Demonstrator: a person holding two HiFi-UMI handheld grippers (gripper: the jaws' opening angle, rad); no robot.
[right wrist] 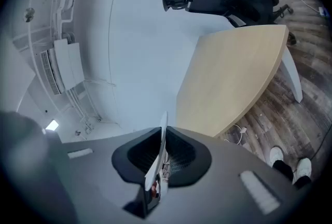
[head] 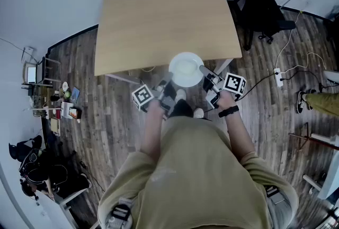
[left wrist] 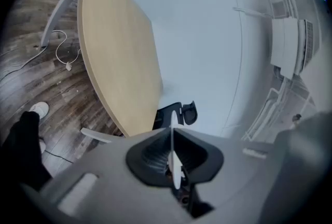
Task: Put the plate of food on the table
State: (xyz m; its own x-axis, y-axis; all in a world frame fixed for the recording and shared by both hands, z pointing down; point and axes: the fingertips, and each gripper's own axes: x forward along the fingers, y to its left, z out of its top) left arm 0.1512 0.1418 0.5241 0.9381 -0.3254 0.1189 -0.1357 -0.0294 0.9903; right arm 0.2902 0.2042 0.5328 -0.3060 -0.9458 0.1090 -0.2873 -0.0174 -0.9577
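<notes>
one wooden table [head: 159,16], plank floor [head: 114,122]

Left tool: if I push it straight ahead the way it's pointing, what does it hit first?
The left tool is shut on the plate, which leads. Beyond it, the near edge of the table looks closest, then the black chair; depth is unclear.

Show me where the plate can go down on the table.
Whole table looks bare, from the near edge by the plate to the far edge. Crowded only at that near edge, where the left tool and right tool clamp the plate's rim. A chair stands off the far right corner.
</notes>
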